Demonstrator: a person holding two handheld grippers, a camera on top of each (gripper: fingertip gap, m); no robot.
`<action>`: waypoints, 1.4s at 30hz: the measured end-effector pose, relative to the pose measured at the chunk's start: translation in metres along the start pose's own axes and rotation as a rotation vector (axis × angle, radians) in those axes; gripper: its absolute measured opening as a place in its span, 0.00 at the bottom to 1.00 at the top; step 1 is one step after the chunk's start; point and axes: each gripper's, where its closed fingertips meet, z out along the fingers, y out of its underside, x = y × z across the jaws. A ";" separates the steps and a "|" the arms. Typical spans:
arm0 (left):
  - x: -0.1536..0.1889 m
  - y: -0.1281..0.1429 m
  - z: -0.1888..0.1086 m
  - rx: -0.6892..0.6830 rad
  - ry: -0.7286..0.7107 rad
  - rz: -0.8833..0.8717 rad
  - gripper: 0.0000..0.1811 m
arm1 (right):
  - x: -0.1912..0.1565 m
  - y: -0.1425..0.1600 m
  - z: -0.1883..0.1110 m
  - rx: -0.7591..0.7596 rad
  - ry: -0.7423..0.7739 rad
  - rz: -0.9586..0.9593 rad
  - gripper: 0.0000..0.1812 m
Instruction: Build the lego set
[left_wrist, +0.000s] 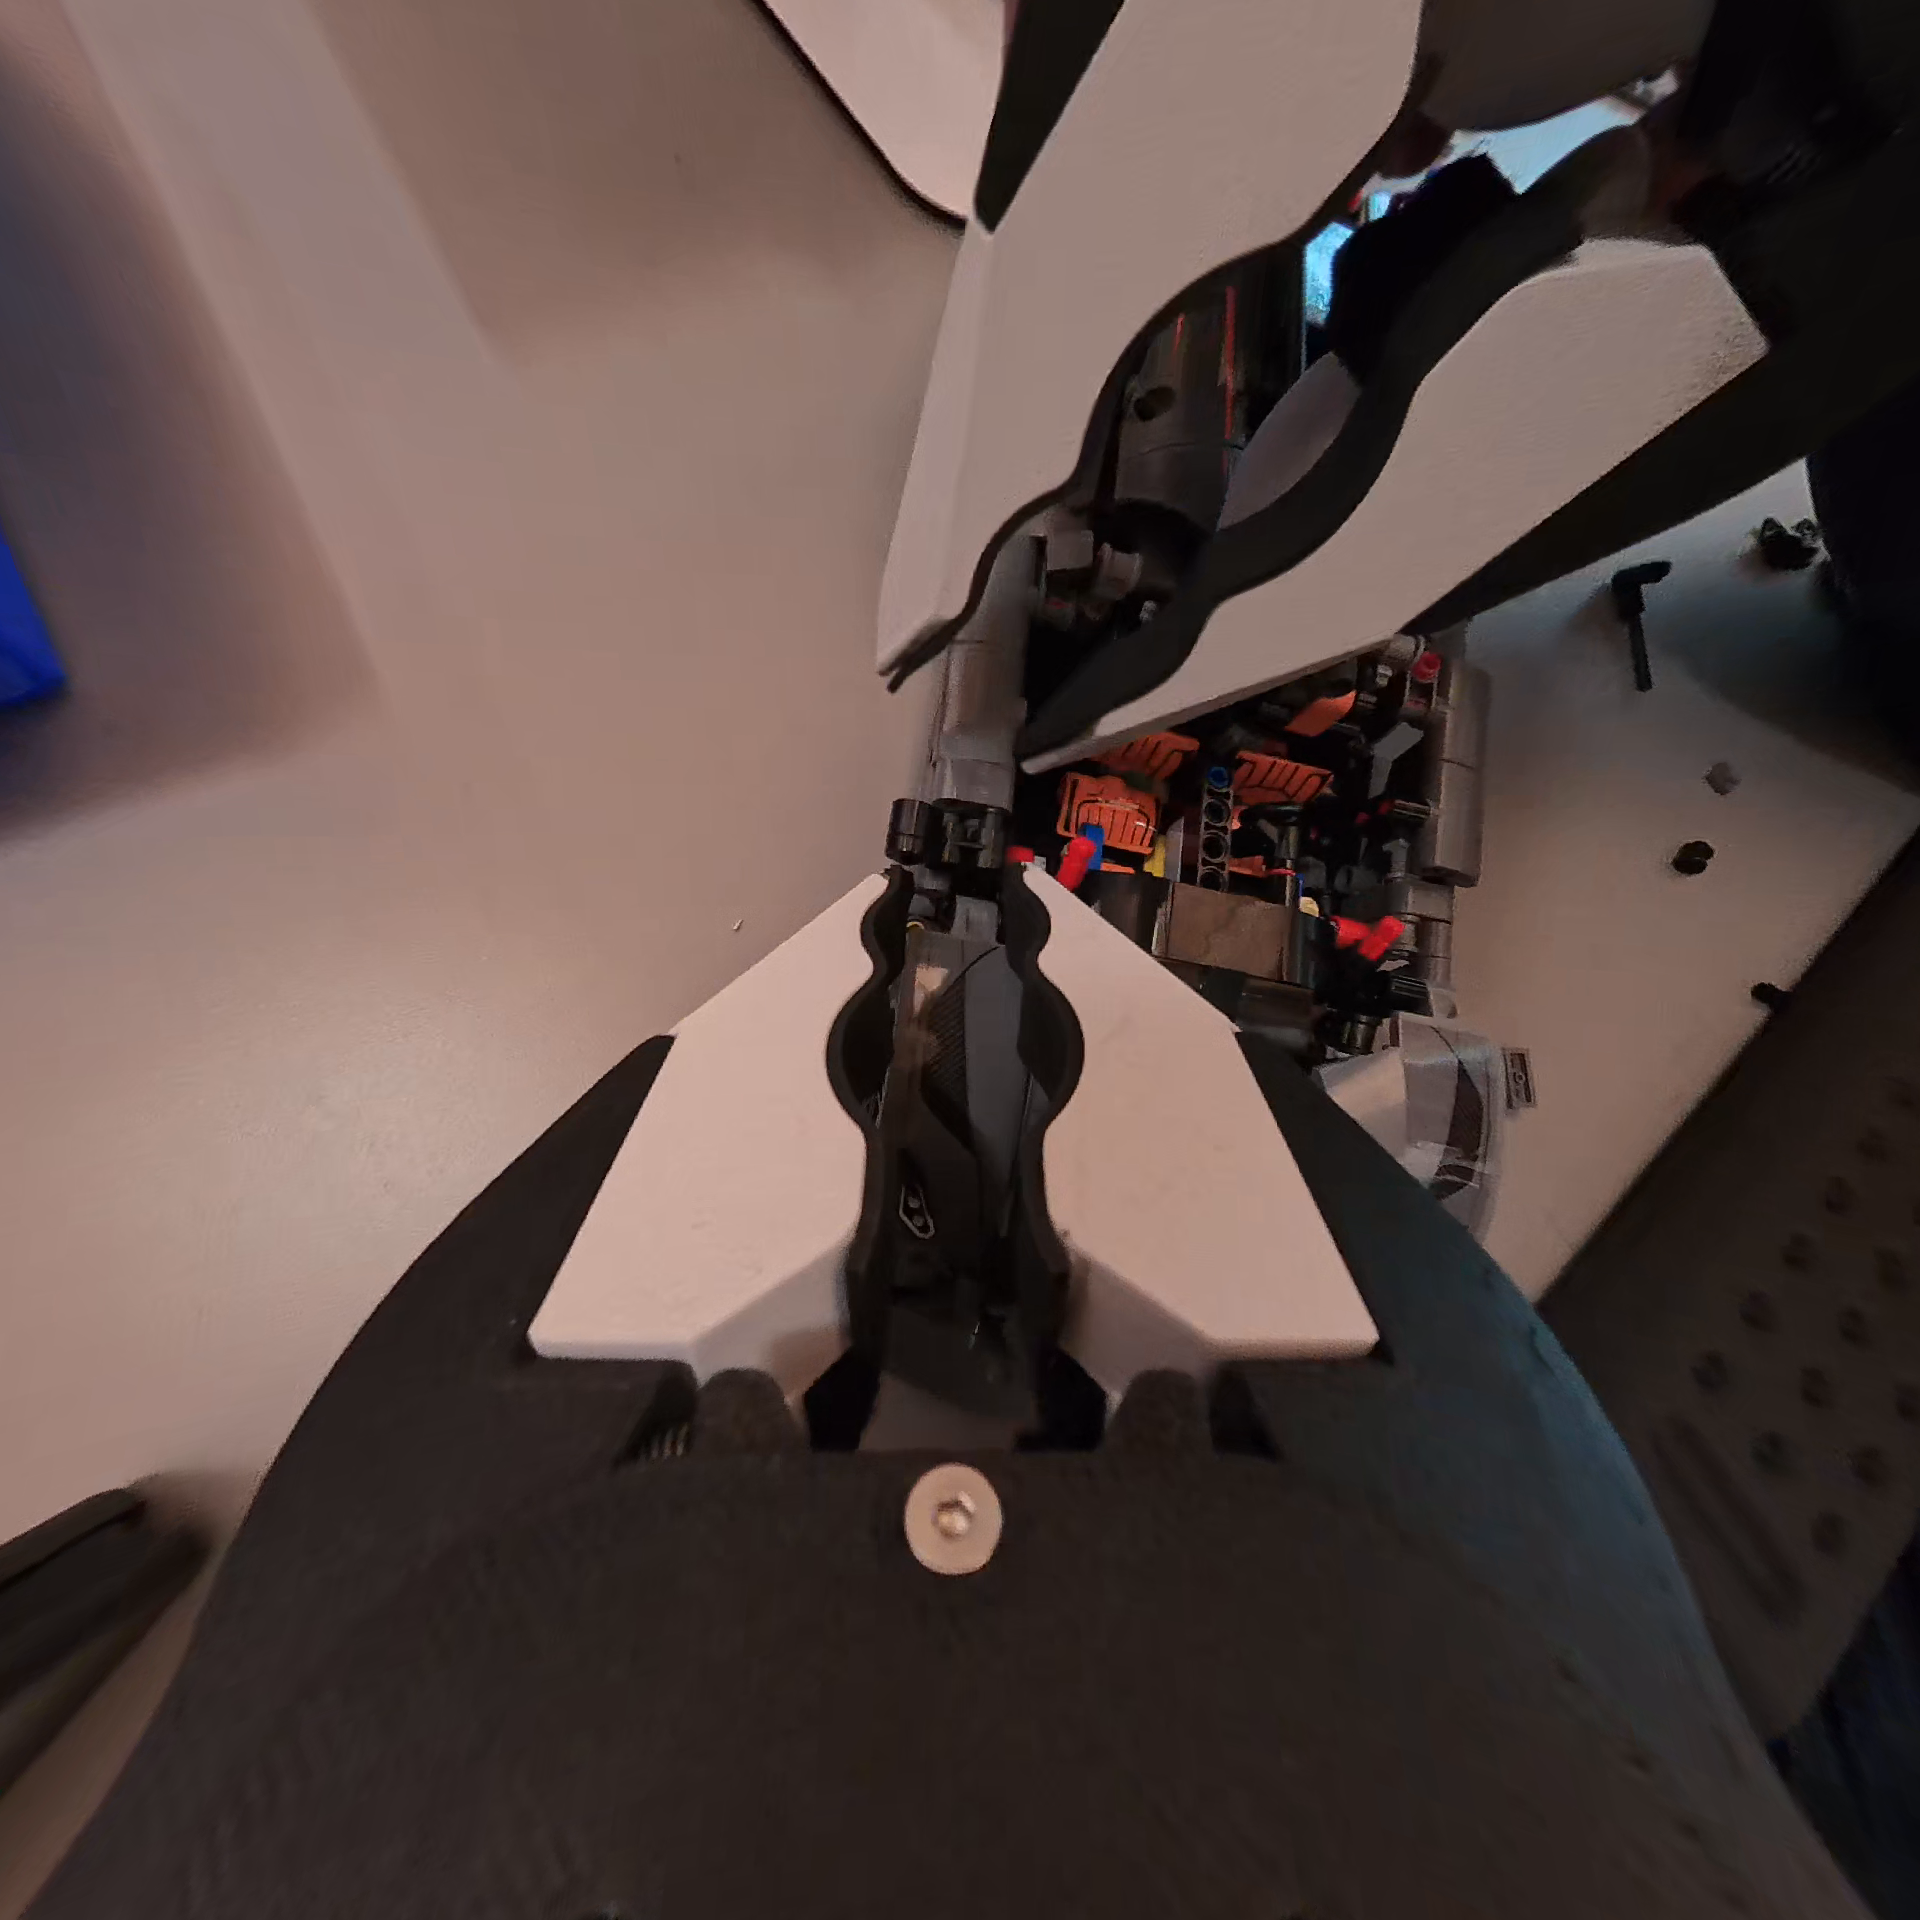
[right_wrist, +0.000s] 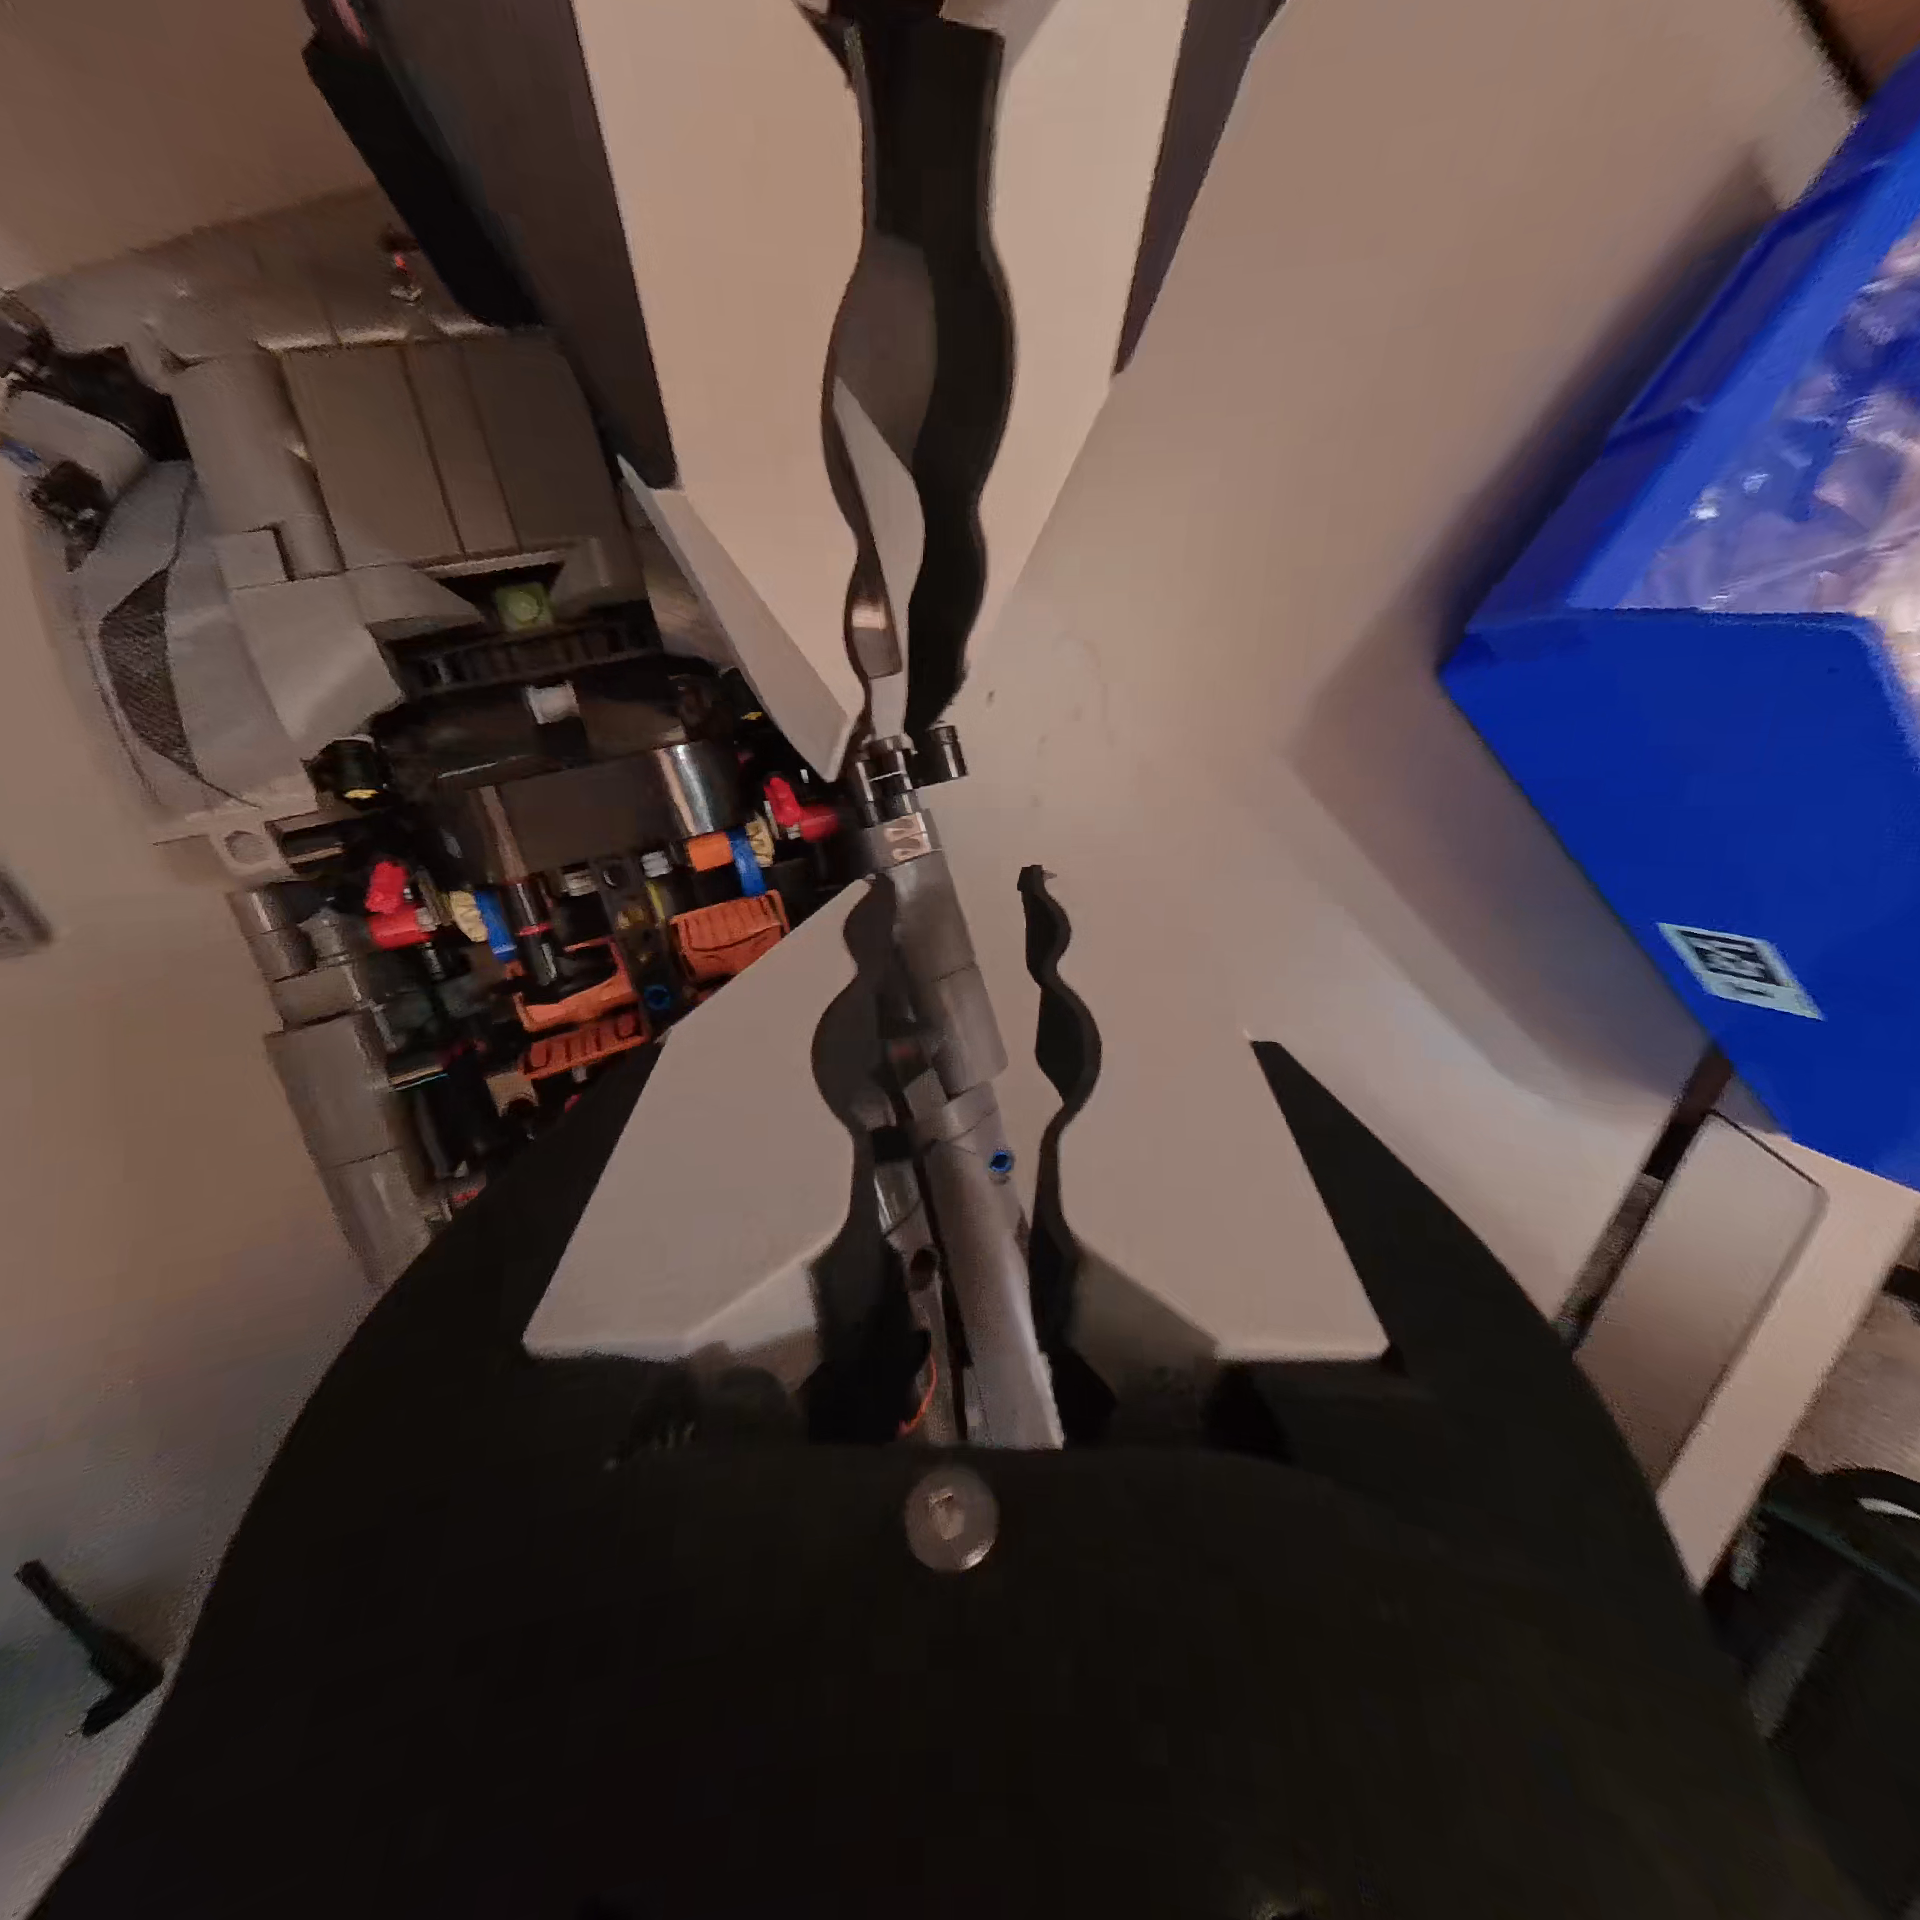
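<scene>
A grey Lego car model with orange, red and blue parts inside lies on the white table; it also shows in the right wrist view. My left gripper is shut on a dark grey body panel at one end of the model's near side. My right gripper faces it from the other end, shut on the model's grey side beam. A black connector on the beam sits between the two sets of fingertips. The right gripper shows in the left wrist view, the left gripper in the right wrist view.
A blue bin holding bagged parts stands beside the right gripper. Loose black pieces lie on the table beyond the model. A dark perforated surface borders the table's edge. Left and right tips are no more than a few centimetres apart.
</scene>
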 end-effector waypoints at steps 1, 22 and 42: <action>0.000 0.001 0.001 -0.004 0.005 -0.003 0.09 | 0.000 0.000 0.002 -0.002 -0.012 0.001 0.13; 0.003 0.000 0.002 -0.003 -0.017 0.046 0.04 | -0.011 -0.003 0.006 0.041 -0.113 0.006 0.04; 0.004 -0.004 0.003 0.036 -0.007 0.028 0.02 | -0.001 0.001 -0.003 0.069 -0.094 0.069 0.12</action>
